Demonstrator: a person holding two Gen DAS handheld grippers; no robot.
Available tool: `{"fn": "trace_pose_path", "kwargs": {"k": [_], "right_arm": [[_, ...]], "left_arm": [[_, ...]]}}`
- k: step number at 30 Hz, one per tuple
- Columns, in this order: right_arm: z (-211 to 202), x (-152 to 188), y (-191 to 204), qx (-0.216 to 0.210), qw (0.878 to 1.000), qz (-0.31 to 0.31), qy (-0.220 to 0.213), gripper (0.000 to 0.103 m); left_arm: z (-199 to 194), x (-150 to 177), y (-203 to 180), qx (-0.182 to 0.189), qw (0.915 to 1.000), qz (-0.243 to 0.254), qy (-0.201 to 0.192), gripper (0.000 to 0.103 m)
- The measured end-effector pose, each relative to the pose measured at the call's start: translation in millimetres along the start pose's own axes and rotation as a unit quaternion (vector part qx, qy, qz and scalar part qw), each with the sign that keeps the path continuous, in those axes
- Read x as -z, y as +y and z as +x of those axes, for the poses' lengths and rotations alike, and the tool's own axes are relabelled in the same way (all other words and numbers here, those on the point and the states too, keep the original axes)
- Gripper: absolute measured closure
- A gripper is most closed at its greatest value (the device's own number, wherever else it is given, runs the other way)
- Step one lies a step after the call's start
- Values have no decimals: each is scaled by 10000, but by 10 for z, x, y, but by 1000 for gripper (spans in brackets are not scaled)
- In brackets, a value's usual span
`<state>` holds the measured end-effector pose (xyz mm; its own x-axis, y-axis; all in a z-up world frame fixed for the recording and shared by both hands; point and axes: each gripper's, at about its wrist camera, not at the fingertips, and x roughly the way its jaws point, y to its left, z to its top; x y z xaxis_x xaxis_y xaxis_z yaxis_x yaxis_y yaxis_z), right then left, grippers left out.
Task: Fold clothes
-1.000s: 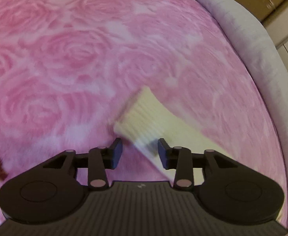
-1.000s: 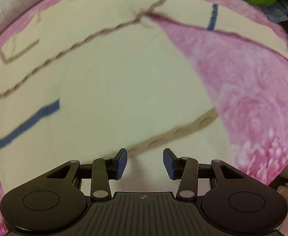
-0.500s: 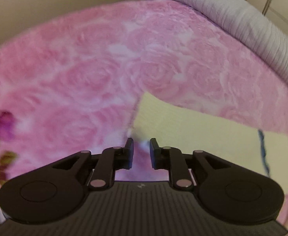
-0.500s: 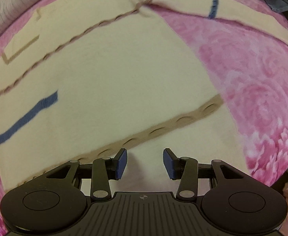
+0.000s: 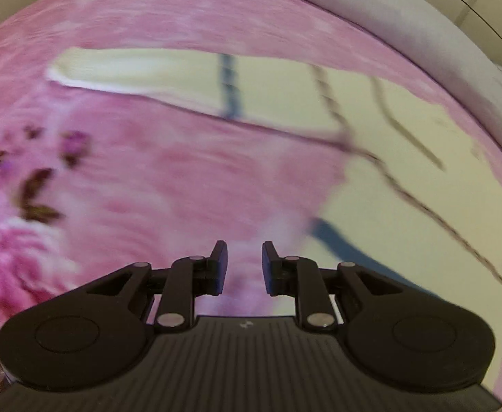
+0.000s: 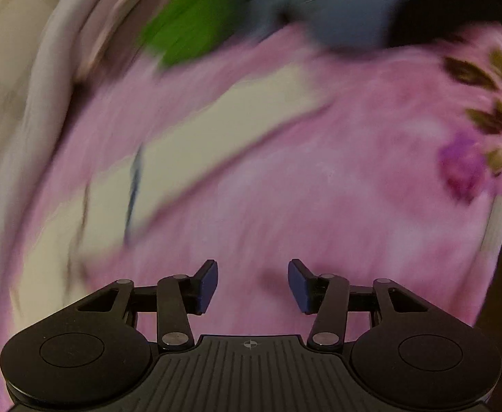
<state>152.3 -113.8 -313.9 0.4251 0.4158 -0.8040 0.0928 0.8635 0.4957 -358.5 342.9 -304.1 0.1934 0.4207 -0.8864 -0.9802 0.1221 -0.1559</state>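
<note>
Pink rose blanket (image 5: 189,185): fuzzy matt fleece. Cream garment (image 5: 405,130): soft matt knit, brown and blue stitched lines. Left tool (image 5: 240,267) and right tool (image 6: 252,285): matt black plastic, shiny metal pins, ribbed housing.

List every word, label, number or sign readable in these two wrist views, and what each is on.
No readable text in either view.
Left gripper: small pale mark on its body, no letters.
Right gripper: small crosshair mark on its body, no letters.
Cream garment: only stripes and stitching, blurred.
</note>
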Motion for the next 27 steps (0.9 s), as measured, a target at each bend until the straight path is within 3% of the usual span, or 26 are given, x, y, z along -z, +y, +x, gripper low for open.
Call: {"fn": "trace_pose_path", "kwargs": {"k": [4,8,10,14,17,19,21,22,24,27], "right_arm": [[229,-585,-369,-501,9925,1032,-415,53],[542,-843,-506,-546,9862,1459,-559,53],[567,-911,-430,-408,9908,1163,-563,100],[371,-994,-252,-136,9966,108,-800,99],[487,-1001,-313,292,9985,-83,-458,96],[485,-1005,-332,305,9986,-85,-426,91],[339,-923,-220,324,9984,-224,-403,68],[260,-876,-160,331,9982,-302,-390,65],[97,-647,-6,-41,9970,-764,-107,59],[-96,-19,233,-577,9782,-1738,982,57]], "left_arm": [[-44,114,-339,66,9997,250,-20,86],[-83,212,-426,53,9996,272,29,86],[-99,250,-441,-31,9996,292,59,86],[-156,286,-390,-95,9995,300,56,86],[-98,329,-317,-212,9984,459,242,86],[-68,362,-249,-229,9976,552,349,85],[-59,408,-171,-179,9968,663,420,79],[-60,434,-132,-144,9962,726,448,77],[-61,491,-51,-53,9949,861,514,75],[-47,615,116,242,9909,1096,740,73]]}}
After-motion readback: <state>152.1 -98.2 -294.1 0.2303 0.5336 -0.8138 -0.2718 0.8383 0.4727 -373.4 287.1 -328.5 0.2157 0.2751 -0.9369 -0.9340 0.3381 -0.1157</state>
